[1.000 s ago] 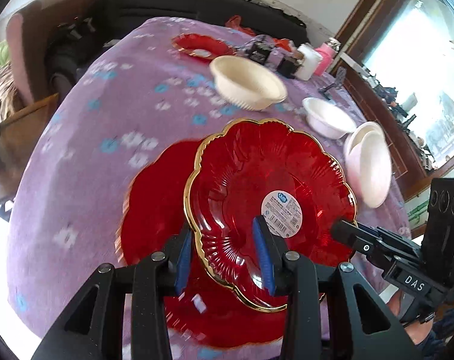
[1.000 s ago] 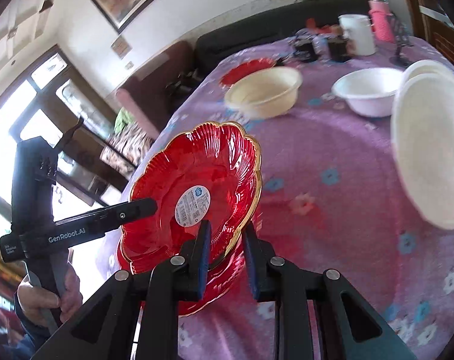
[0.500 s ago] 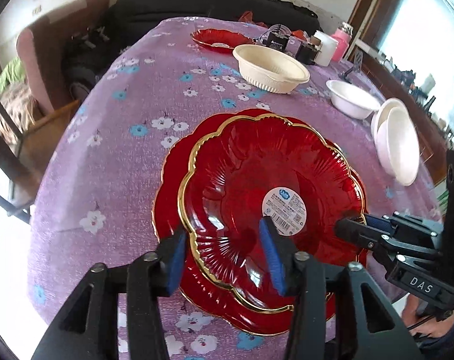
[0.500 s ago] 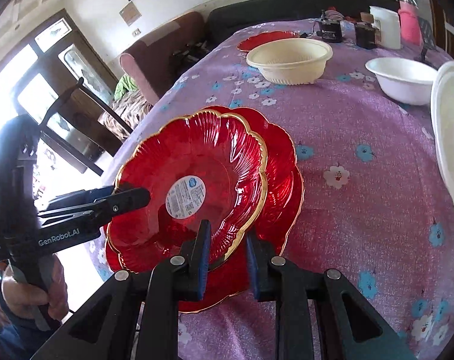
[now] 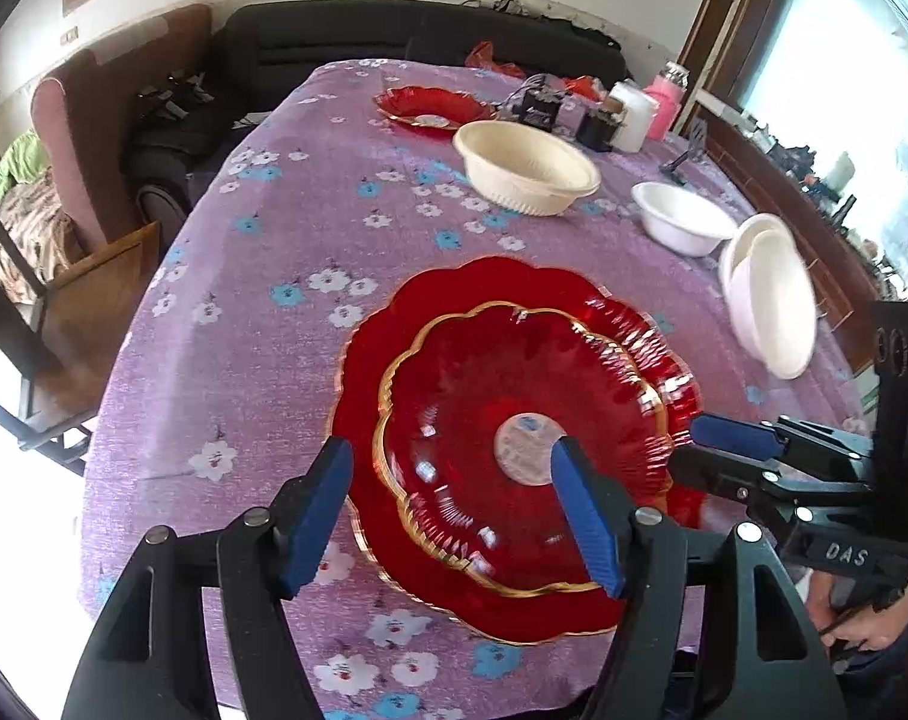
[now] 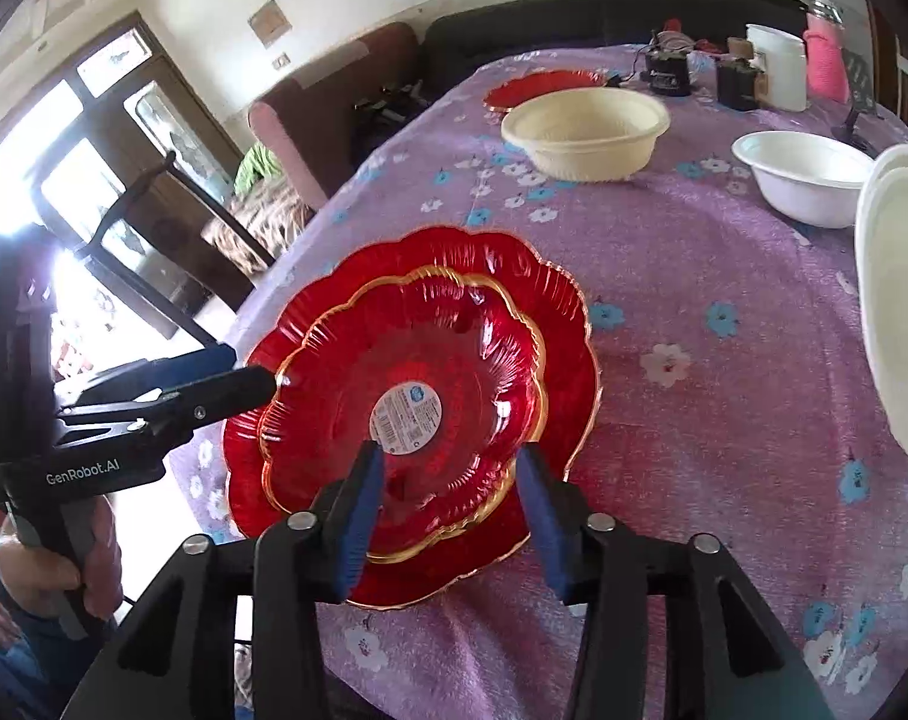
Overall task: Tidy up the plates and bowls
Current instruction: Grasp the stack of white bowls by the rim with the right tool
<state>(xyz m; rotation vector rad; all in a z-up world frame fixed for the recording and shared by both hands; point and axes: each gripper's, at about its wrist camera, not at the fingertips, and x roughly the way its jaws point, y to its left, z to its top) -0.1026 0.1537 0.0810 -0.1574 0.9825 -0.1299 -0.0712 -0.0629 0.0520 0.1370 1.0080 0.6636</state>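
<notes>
Both tongs, left gripper (image 5: 454, 510) and right gripper (image 6: 450, 510), opening, nothing pinched; small red plate (image 5: 514, 438) nested on large red plate (image 5: 381, 348) just ahead; bowls (image 5: 526, 168) beyond, unstacked.

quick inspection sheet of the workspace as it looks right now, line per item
surface: table in purple floral cloth.
job's things: small red plate nested on large red plate; third red plate far off; cream bowl, white bowl, stacked white bowls.
clutter: white cup, pink bottle, black gadgets.
grippers: left claw and right claw opening, pads off the plates.
cables: one by the gadgets.
surroundings: sofa, armchair.
</notes>
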